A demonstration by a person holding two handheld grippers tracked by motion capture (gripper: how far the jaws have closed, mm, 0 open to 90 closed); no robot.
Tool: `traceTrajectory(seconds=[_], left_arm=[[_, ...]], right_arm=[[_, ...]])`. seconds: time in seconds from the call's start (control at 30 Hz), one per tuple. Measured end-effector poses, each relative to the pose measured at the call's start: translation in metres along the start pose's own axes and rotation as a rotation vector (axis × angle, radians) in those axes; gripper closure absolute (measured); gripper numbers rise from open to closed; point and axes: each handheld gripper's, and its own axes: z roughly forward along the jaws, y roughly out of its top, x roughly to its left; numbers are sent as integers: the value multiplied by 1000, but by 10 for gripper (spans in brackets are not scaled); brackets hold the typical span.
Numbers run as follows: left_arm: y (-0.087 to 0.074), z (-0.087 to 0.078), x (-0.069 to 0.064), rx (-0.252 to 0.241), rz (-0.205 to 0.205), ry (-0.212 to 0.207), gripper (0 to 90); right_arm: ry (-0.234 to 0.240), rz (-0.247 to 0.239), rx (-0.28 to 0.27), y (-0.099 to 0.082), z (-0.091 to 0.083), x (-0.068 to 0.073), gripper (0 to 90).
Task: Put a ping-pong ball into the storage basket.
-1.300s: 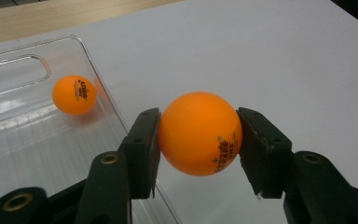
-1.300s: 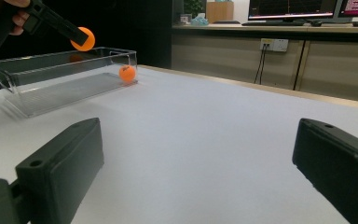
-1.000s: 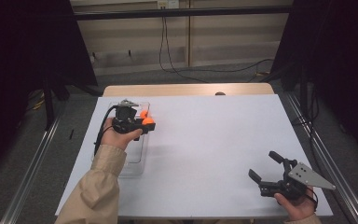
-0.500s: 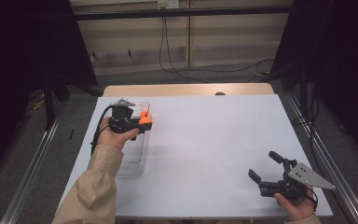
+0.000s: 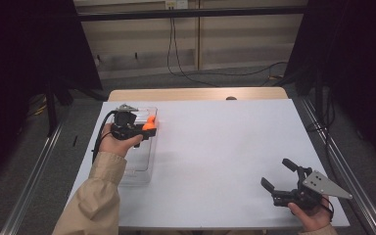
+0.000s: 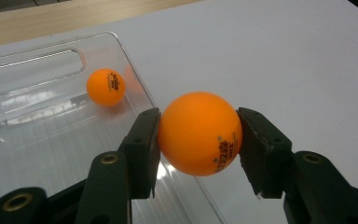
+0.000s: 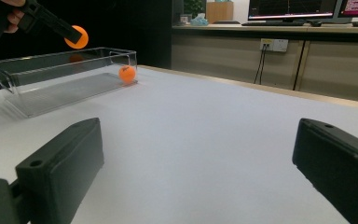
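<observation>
While hovering: we hold an orange ball [image 6: 199,134] clamped in the left gripper [image 6: 198,140], above the clear bin [image 5: 144,169] at ten o'clock, likely for dropping.
Inside: another ball [image 6: 106,87].
Right gripper [image 5: 279,175]: jaws apart, idle at five o'clock.

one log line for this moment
left gripper: shut on orange ping-pong ball | over clear plastic bin | right gripper: open

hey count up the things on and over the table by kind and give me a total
Orange ping-pong balls: 2, one clamped in the left tool above the bin's edge, one lying inside the bin.
Clear plastic bin: 1.
Total: 3.
</observation>
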Motion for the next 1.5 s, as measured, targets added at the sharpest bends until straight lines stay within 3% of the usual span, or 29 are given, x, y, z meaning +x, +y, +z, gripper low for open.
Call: traceTrajectory(seconds=[0.07, 0.17, 0.23, 0.33, 0.63, 0.7, 0.8, 0.97, 1.03, 1.1, 1.33, 1.5], left_arm=[[0, -1, 3, 13, 17, -5, 512], [-1, -2, 4, 19, 14, -5, 512], [-2, -1, 3, -2, -6, 8, 512], [-2, -2, 5, 10, 10, 6, 512], [-4, -2, 8, 4, -7, 12, 512], [-5, -3, 10, 18, 7, 16, 512], [-6, -3, 11, 9, -13, 15, 512], [-8, -3, 15, 17, -3, 26, 512], [-9, -2, 15, 7, -24, 31, 512], [-10, -3, 18, 23, -6, 35, 512], [-14, -1, 19, 3, -34, 45, 512], [-15, -2, 22, 26, -19, 50, 512]], right_arm=[[-3, -2, 1, 0, 0, 0, 13], [-4, 3, 0, 0, 0, 0, 13], [-3, 1, 1, 0, 0, 0, 13], [-2, -1, 1, 0, 0, 0, 13], [-1, -1, 1, 0, -1, 0, 13], [0, 0, 2, 0, -1, 0, 13], [-1, 2, 0, 0, -1, 0, 13], [-1, 1, -2, 0, -1, 1, 13], [0, -2, 0, 0, -1, 1, 13], [0, 0, 0, 0, -1, 0, 13], [0, -1, 0, 1, -1, 0, 13], [0, -5, 0, 1, -1, 0, 13]])
